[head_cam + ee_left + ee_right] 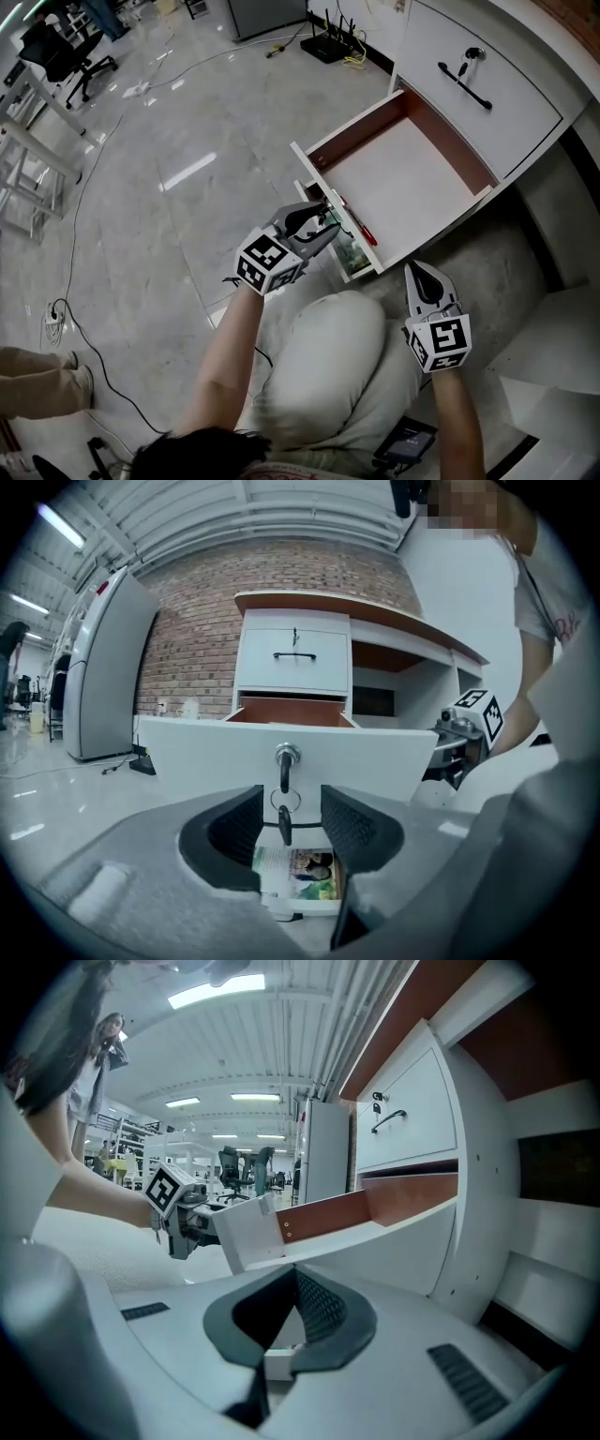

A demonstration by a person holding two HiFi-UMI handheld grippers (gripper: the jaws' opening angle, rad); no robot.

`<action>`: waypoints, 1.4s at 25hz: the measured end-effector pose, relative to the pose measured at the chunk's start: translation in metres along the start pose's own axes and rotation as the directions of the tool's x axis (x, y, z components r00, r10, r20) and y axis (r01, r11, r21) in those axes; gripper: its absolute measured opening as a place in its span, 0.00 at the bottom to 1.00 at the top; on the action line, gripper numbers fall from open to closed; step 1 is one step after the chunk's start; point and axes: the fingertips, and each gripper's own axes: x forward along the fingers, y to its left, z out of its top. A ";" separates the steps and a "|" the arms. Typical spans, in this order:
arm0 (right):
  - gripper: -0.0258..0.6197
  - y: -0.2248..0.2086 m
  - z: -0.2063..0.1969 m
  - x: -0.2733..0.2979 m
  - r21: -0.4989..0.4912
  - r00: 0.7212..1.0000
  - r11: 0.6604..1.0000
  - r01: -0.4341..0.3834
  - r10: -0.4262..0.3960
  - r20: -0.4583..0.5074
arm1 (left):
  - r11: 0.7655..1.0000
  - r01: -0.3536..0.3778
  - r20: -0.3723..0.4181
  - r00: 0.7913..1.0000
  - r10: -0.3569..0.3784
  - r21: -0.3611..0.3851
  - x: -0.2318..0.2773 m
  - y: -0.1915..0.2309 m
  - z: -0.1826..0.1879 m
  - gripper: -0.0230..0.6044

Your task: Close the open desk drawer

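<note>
The open drawer (398, 178), white inside with reddish-brown walls, juts from the white desk (539, 42) over a glossy grey floor (187, 169) crossed by cables (80, 202). The left gripper (317, 225) sits at the drawer's front with its fingers apart. They grip nothing, and the hanging key (284, 822) shows between them. The right gripper (427, 278) hovers near the drawer's front corner, its 2 fingers together and empty. A brick wall (197, 621) backs the desk.
</note>
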 end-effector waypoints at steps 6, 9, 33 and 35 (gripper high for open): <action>0.06 0.003 -0.004 0.008 -0.023 1.000 1.000 0.004 -0.004 -0.003 | 0.997 0.074 0.080 0.994 -0.077 0.034 0.006 -0.003 0.006 0.32; 0.06 0.000 -0.009 0.008 -0.022 1.000 1.000 0.022 -0.023 -0.013 | 0.995 0.084 0.076 0.993 -0.087 0.044 0.007 -0.001 0.007 0.34; 0.06 -0.027 0.023 -0.005 -0.033 0.986 0.986 0.161 -0.162 -0.037 | 0.993 0.100 0.077 0.992 -0.104 0.059 0.014 -0.003 0.066 0.36; 0.06 -0.031 0.026 -0.007 -0.022 0.980 0.982 0.189 -0.190 -0.058 | 0.993 0.104 0.072 0.992 -0.107 0.053 0.015 -0.003 0.073 0.35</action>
